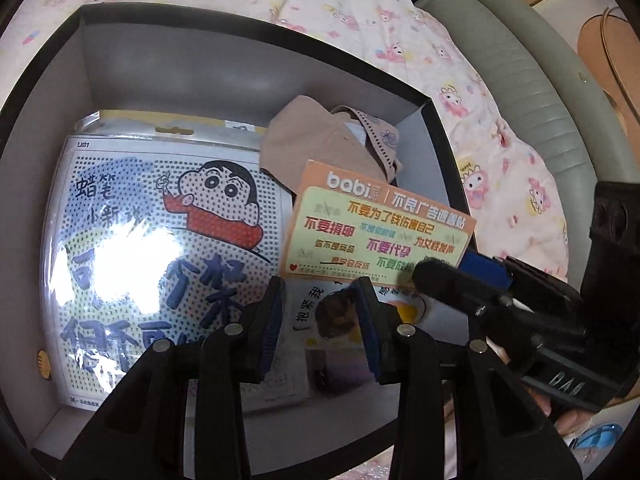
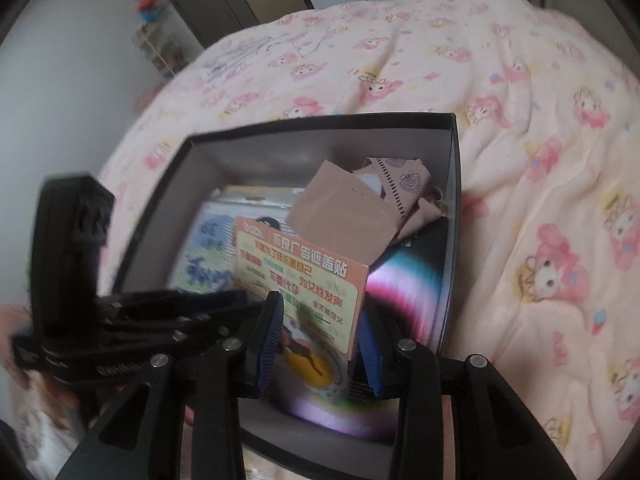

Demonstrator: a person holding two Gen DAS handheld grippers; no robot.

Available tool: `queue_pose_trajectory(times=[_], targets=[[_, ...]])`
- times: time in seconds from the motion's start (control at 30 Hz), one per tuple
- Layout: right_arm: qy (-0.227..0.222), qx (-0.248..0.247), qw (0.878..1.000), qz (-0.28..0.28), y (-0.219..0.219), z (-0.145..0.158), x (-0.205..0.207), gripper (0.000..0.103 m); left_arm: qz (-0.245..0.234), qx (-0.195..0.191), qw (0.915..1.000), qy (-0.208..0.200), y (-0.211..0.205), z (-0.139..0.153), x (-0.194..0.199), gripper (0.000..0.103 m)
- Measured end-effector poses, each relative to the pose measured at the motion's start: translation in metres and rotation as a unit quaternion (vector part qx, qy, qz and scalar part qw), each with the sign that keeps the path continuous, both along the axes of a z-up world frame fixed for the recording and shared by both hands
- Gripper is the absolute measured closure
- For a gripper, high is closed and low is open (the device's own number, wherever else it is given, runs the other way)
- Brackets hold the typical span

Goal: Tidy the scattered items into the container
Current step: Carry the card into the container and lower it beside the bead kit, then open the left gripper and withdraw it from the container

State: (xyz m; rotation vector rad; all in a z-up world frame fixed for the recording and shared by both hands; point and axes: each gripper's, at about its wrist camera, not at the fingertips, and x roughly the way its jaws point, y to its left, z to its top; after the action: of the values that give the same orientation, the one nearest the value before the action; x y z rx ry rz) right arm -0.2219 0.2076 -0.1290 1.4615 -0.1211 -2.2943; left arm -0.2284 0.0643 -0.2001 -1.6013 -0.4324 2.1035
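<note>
Hovering over a black box [image 1: 436, 120] set on a pink cartoon-print quilt [image 2: 520, 160], both grippers point down into it. Inside lie a cartoon bead-art pack [image 1: 160, 240], a folded beige cloth [image 1: 320, 140], a shiny iridescent sheet [image 2: 412, 276] and an orange sticker card [image 1: 380, 224] that leans on the rest. The left gripper [image 1: 320, 320] and right gripper [image 2: 318, 340] each stand partly open, pads pressing on nothing.

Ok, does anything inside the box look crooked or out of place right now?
Yes. The orange card stands tilted on edge in the box instead of lying flat like the cartoon pack beneath. The beige cloth sits crumpled in the far corner, leaning against the wall.
</note>
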Motion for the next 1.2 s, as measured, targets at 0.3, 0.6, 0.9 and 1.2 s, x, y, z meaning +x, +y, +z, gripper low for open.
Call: queue_pose_trajectory(times=[0.3,0.6,0.9,1.2], targets=[[-0.015,0.024,0.999,-0.017,-0.001,-0.014,-0.006,0.070,-0.007,-0.091,0.9957,0.012,0.022,-0.009,0.008,0.063],[0.075,0.013,0.996,-0.039,-0.002,0.012,0.012,0.070,0.057,-0.105,0.9927,0.018,0.005,-0.006,0.006,0.061],[0.092,0.028,0.994,-0.043,-0.004,0.013,0.013,0.070,0.010,-0.002,0.9998,-0.019,0.009,-0.005,0.007,0.061],[0.011,0.047,0.997,0.061,-0.040,-0.020,0.013,0.070,0.080,-0.067,0.9945,0.011,-0.010,-0.004,0.010,0.066]])
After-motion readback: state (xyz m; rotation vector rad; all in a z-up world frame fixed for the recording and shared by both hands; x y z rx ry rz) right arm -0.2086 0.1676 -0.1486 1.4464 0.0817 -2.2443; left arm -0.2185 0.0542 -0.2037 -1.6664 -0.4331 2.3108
